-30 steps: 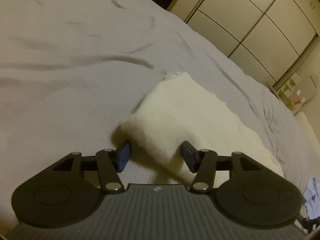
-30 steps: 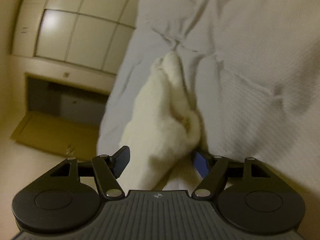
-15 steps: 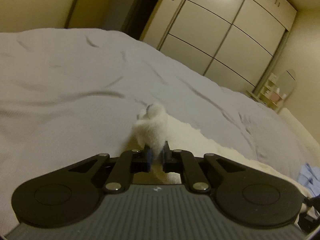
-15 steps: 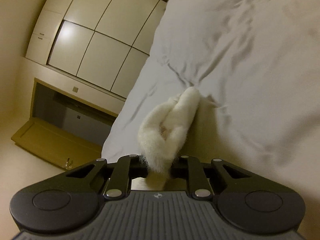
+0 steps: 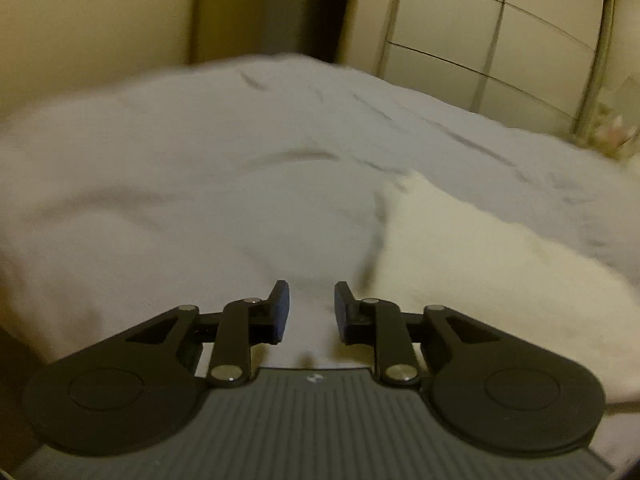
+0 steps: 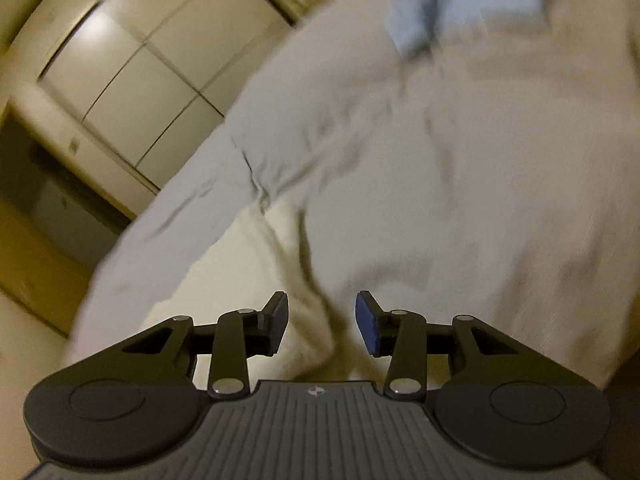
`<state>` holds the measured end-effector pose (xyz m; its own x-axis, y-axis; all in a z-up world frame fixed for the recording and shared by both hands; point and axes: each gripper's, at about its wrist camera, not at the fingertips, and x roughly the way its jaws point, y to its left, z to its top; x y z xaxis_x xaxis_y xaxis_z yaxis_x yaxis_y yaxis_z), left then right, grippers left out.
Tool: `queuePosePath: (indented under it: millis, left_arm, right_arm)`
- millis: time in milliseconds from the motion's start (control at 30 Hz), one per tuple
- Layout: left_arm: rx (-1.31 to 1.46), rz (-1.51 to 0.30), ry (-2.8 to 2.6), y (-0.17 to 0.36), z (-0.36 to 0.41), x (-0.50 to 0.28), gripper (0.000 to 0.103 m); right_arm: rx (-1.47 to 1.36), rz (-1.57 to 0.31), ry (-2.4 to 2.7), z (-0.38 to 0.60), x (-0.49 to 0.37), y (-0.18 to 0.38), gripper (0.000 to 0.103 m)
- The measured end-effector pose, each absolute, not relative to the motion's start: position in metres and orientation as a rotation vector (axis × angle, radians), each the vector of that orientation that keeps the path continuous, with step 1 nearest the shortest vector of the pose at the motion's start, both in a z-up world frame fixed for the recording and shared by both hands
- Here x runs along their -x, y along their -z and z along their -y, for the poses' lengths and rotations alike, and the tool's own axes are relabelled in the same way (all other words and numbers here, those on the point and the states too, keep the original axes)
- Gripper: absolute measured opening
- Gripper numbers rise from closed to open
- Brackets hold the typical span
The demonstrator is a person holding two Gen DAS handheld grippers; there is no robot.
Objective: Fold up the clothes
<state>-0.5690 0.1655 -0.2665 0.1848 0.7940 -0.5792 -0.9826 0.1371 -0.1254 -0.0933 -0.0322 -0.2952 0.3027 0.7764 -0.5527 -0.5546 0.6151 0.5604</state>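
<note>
Left gripper [image 5: 308,306] parted, empty, above bare sheet [image 5: 200,184]; fleece [image 5: 480,248] just right of its tips. Right gripper [image 6: 322,320] parted too, gripping nothing, fleece [image 6: 256,264] spread below and leftward. Soft, light, thick pile; likely slumps when lifted. Best pinched at a corner, through both layers.
</note>
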Motion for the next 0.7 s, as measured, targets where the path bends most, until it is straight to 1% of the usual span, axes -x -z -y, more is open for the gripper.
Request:
queuePosePath:
  millis: [100,167,200,233,300,333,367,400,433,467,500,533,567,600,633,667,700]
  left_arm:
    - [0.543,-0.383,-1.226,0.255,-0.155,0.563,0.019]
    - [0.507,-0.427,-1.149,0.256,-0.154,0.544,0.020]
    - [0.507,-0.468,-1.137,0.263,-0.158,0.534,0.020]
    - [0.506,-0.508,-1.124,0.270,-0.161,0.524,0.020]
    - [0.510,-0.599,-1.119,0.283,-0.172,0.498,0.020]
    - [0.511,-0.645,-1.140,0.289,-0.174,0.491,0.020]
    - [0.511,-0.690,-1.160,0.294,-0.176,0.484,0.020]
    - [0.498,-0.700,-1.171,0.293,-0.172,0.481,0.020]
    - [0.485,-0.709,-1.182,0.292,-0.169,0.479,0.020]
    - [0.473,-0.721,-1.185,0.290,-0.166,0.474,0.021]
    - [0.466,-0.737,-1.184,0.287,-0.163,0.470,0.021]
    - [0.462,-0.752,-1.184,0.285,-0.158,0.465,0.021]
    - [0.462,-0.762,-1.183,0.284,-0.152,0.463,0.022]
    - [0.461,-0.773,-1.181,0.280,-0.147,0.466,0.024]
    - [0.463,-0.785,-1.178,0.279,-0.142,0.463,0.027]
    - [0.463,-0.791,-1.172,0.278,-0.135,0.460,0.029]
    - [0.462,-0.794,-1.163,0.275,-0.132,0.456,0.029]
  right_arm:
    - [-0.100,-0.761,-1.022,0.007,0.129,0.278,0.042]
    - [0.009,-0.710,-1.122,-0.010,0.152,0.276,0.042]
    - [0.043,-0.719,-1.144,-0.017,0.158,0.280,0.041]
    - [0.078,-0.728,-1.166,-0.023,0.165,0.284,0.037]
    - [0.141,-0.745,-1.140,-0.035,0.168,0.295,0.036]
    - [0.170,-0.760,-1.111,-0.037,0.167,0.300,0.032]
    - [0.198,-0.774,-1.082,-0.038,0.166,0.305,0.031]
    - [0.226,-0.788,-1.053,-0.040,0.164,0.311,0.030]
    - [0.213,-0.793,-1.041,-0.037,0.163,0.311,0.032]
    - [0.216,-0.786,-1.015,-0.031,0.163,0.308,0.043]
    - [0.219,-0.778,-0.989,-0.024,0.164,0.305,0.050]
    - [0.222,-0.769,-0.964,-0.017,0.164,0.301,0.061]
    - [0.226,-0.755,-0.962,-0.014,0.166,0.297,0.069]
    - [0.220,-0.752,-0.976,-0.010,0.170,0.292,0.073]
    - [0.213,-0.748,-0.991,-0.007,0.173,0.287,0.081]
    - [0.206,-0.745,-1.006,-0.004,0.177,0.282,0.089]
    - [0.200,-0.746,-1.031,-0.002,0.183,0.279,0.090]
